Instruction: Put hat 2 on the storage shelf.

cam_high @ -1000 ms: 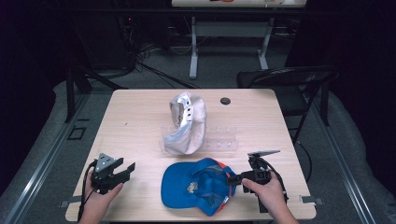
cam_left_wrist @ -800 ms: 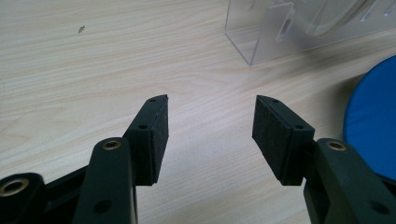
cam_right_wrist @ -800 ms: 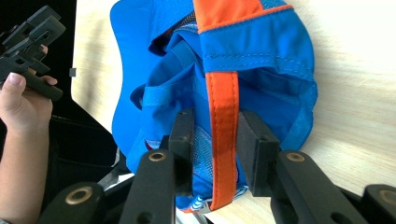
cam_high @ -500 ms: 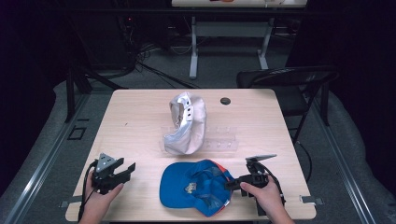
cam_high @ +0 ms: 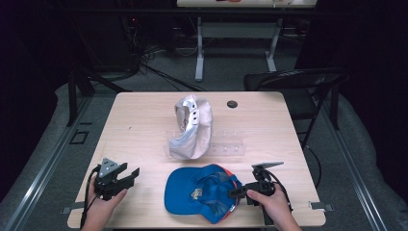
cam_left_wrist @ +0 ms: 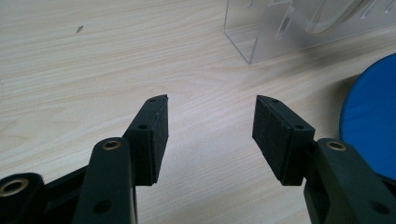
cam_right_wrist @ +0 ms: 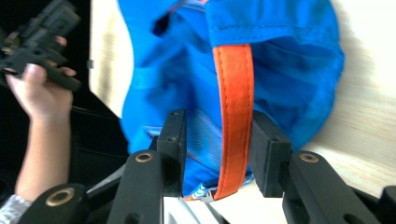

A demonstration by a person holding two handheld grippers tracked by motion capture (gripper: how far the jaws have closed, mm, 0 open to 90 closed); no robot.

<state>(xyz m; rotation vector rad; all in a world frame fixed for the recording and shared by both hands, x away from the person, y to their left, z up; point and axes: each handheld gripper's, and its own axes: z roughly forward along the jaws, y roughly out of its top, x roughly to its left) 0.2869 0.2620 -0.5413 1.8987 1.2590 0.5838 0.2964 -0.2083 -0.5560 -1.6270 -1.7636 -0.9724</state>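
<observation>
At the near left of the counter (cam_high: 144, 120), the left claw (cam_high: 126, 175) rests in the person's hand with its jaws spread and nothing between them, as it did a second ago; in the left gripper view its black pads (cam_left_wrist: 156, 135) frame bare wood, with a corner of the clear plastic rack (cam_left_wrist: 261, 32) beyond. Behind the middle of the counter, a silver-white cap (cam_high: 192, 127) sits perched on that rack, untouched. Just in front of it, at the near edge, the blue cap (cam_high: 202, 192) lies crown-down, its inside facing up, in much the same spot as a second ago. At its right rim the right claw (cam_high: 236, 193) has just been opening: the right gripper view shows the orange band (cam_right_wrist: 236, 93) of the cap still running between the two jaws, but the pads (cam_right_wrist: 175, 144) now stand off the cloth instead of pinching it. The loosened grip suggests the blue cap has been set down and released on the counter, with the right hand free to pull away or take a fresh hold.
</observation>
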